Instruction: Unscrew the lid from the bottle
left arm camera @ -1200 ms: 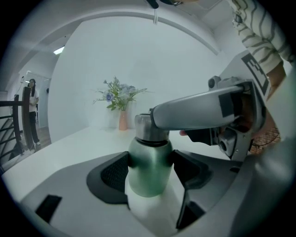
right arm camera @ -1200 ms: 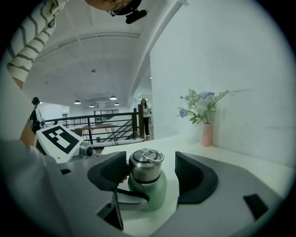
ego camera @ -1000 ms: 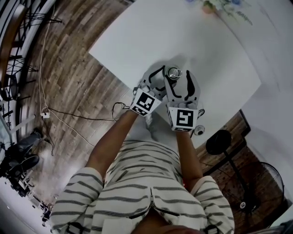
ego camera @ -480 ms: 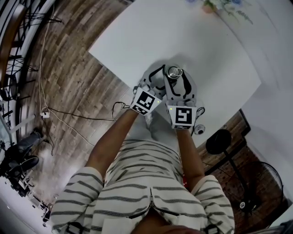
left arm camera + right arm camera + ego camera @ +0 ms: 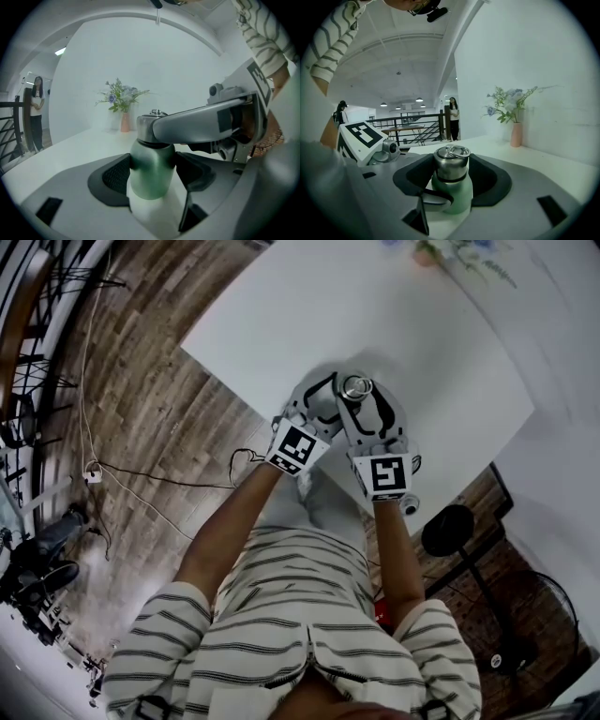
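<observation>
The bottle [image 5: 152,171] stands upright on the white table [image 5: 281,315], close to the edge nearest the person and well away from its corners. The left gripper [image 5: 152,182] is clenched on the green body, one dark pad pressed to each side. This looks meant to brace the bottle so that it cannot spin. The right gripper [image 5: 451,172] comes in higher, from the other side. Its jaws have just been closing with the steel lid [image 5: 451,165] between them, and the pads now sit against the lid's sides. That is likely the hold for a twist. The lid is on, with its small ring [image 5: 457,151] lying flat on top.

The two tools crowd each other. The right one's arm reaches across just above the left jaws, so a long turn may make them bump. Nothing else lies near the bottle. A pink vase of flowers [image 5: 124,121] stands at the table's far edge by the wall, well apart. Beyond the table, people stand by a railing.
</observation>
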Action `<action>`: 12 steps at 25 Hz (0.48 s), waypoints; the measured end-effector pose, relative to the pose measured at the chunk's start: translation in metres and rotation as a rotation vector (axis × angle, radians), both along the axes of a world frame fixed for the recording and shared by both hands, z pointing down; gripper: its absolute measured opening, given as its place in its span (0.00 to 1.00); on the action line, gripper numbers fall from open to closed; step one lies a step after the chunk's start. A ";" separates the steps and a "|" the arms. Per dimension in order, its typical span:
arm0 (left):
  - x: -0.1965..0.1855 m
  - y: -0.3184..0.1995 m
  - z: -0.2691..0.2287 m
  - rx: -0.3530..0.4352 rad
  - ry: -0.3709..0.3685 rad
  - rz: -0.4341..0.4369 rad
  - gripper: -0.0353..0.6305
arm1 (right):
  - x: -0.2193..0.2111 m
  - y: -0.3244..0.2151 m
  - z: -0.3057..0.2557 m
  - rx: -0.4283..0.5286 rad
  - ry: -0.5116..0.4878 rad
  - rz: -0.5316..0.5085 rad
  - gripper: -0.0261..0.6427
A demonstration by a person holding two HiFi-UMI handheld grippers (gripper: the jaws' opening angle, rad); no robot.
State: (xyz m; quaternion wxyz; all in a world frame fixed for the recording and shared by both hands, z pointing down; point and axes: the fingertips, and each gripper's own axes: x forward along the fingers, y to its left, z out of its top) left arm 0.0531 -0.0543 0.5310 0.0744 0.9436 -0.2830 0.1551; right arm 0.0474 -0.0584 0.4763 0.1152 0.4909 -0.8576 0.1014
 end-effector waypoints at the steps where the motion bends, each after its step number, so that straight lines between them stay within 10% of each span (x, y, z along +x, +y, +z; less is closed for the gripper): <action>1: 0.000 0.000 0.000 0.000 0.000 -0.001 0.51 | -0.001 0.000 0.000 0.008 -0.008 -0.018 0.40; 12: 0.000 0.002 0.001 -0.001 0.003 0.005 0.51 | -0.003 0.003 -0.003 0.063 -0.050 -0.325 0.41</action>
